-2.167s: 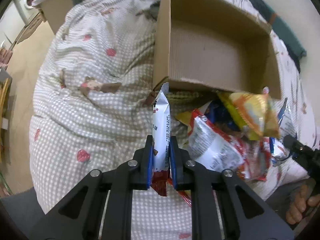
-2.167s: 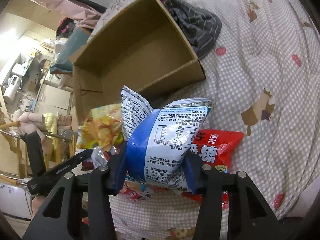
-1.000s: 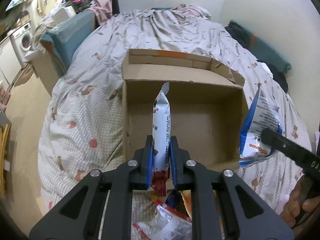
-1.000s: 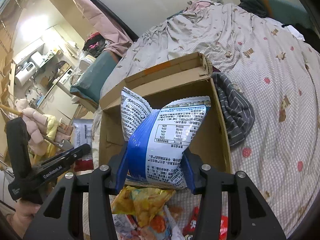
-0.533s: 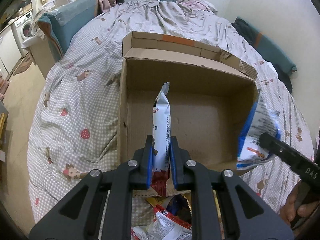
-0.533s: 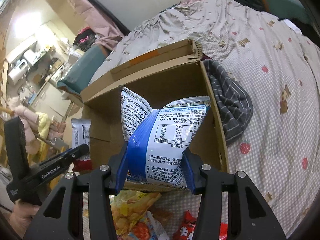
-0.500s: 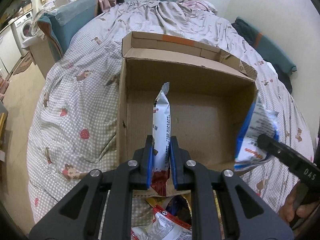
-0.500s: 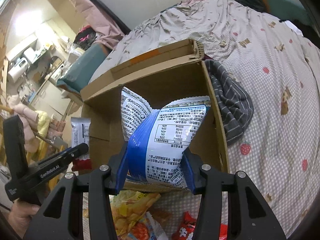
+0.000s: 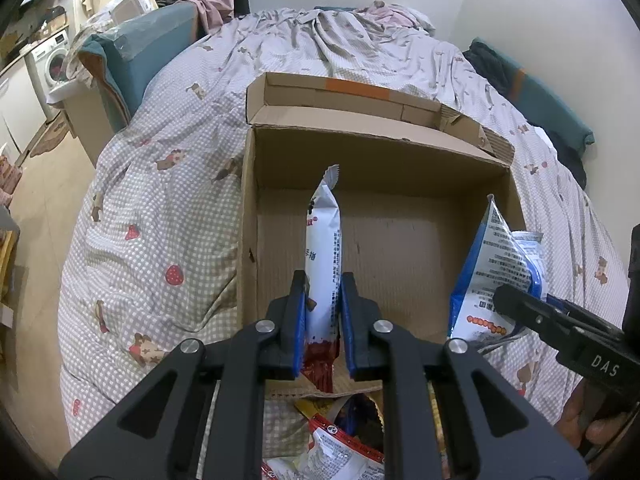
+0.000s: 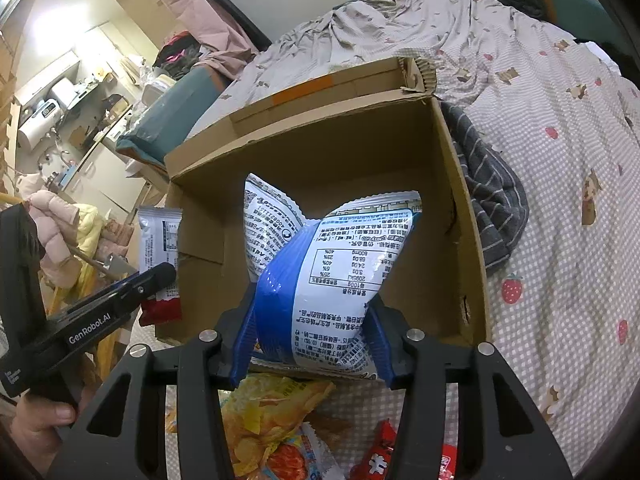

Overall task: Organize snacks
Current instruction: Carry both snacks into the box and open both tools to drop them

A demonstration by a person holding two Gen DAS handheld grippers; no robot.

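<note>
My left gripper (image 9: 323, 312) is shut on a slim white snack packet with a red end (image 9: 323, 240), held upright over the near edge of an open cardboard box (image 9: 384, 148). My right gripper (image 10: 314, 344) is shut on a puffy blue and white snack bag (image 10: 332, 268), held over the box's near right part (image 10: 460, 208). That bag also shows in the left wrist view (image 9: 496, 268). The left gripper (image 10: 160, 276) and its packet (image 10: 160, 248) show in the right wrist view, left of the box. The box floor that shows is bare.
The box sits on a bed with a checked quilt (image 9: 160, 216). Several loose snack bags (image 10: 272, 416) lie on the quilt in front of the box. A dark striped cloth (image 10: 492, 200) lies right of the box. A teal cushion (image 9: 140, 48) is at the bed's left.
Both grippers have lifted their snacks from the pile and carried them forward to the box. In the last half second both have edged closer over its near edge.
</note>
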